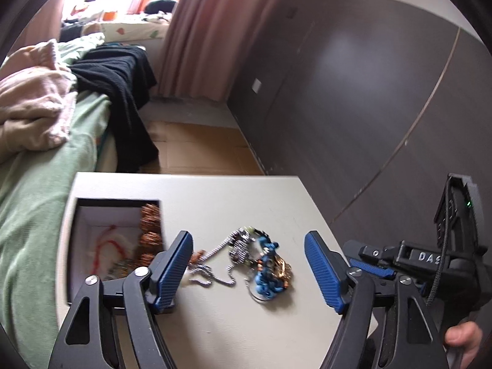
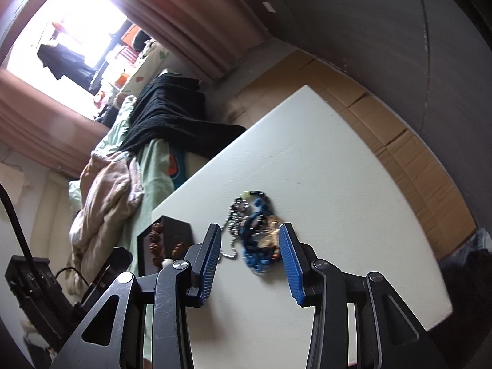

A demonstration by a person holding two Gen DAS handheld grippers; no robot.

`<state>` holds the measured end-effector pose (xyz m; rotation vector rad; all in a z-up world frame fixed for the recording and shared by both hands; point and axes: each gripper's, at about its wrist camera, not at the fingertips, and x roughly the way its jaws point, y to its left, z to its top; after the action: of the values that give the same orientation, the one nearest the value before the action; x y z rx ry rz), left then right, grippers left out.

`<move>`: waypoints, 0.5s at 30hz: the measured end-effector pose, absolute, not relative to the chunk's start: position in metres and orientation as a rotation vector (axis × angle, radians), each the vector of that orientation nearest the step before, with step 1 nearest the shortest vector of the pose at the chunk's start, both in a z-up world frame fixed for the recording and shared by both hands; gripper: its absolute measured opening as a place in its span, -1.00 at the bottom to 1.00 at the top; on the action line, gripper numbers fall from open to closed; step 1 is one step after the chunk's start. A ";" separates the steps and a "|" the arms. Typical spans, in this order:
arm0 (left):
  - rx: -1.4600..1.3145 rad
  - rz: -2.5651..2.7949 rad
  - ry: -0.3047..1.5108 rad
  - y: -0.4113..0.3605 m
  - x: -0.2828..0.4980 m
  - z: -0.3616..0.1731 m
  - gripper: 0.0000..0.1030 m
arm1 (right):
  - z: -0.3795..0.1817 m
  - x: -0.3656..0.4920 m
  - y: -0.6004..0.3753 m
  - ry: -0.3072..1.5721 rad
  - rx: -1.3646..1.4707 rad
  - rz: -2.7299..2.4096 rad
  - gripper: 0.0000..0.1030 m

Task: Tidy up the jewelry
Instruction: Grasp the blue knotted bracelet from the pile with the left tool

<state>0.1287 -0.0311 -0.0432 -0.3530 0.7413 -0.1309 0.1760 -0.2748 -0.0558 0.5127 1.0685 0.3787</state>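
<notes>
Left wrist view: jewelry pile (image 1: 261, 261) lying on pale counter (image 1: 246, 196), between the fingers of left gripper (image 1: 249, 269) but touched by neither; jaws standing wide apart, empty. Silver ball chain (image 1: 212, 253) stretched out from pile toward open box (image 1: 113, 240) at left (brown beads and red cord inside, blurred). Blue beaded strand (image 1: 267, 272) with long axis running near to far. Right gripper (image 1: 373, 266) seen at right, letters "DAS" readable on its body. Right wrist view: right gripper (image 2: 250, 256) with jaws partly apart, hanging over same pile (image 2: 256, 233), gripping nothing.
</notes>
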 end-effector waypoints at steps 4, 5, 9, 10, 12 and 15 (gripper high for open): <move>-0.324 -0.147 0.794 -0.052 0.142 -0.057 0.26 | -0.062 0.177 -0.291 1.092 0.516 0.336 -0.22; -0.314 -0.148 0.804 -0.056 0.145 -0.060 0.23 | -0.063 0.179 -0.295 1.097 0.523 0.327 -0.22; -0.268 -0.142 0.842 -0.072 0.155 -0.073 0.20 | -0.069 0.182 -0.309 1.115 0.548 0.300 -0.22; -0.262 -0.141 0.851 -0.074 0.158 -0.076 0.17 | -0.069 0.182 -0.311 1.118 0.550 0.294 -0.22; -0.250 -0.141 0.876 -0.079 0.164 -0.084 0.14 | -0.072 0.184 -0.315 1.125 0.553 0.281 -0.22; -0.228 -0.133 0.908 -0.084 0.171 -0.096 0.12 | -0.074 0.187 -0.317 1.135 0.564 0.278 -0.22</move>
<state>0.1713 -0.0843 -0.0964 -0.2282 0.9076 -0.1331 0.1868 -0.3170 -0.0741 0.5635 1.1353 0.2777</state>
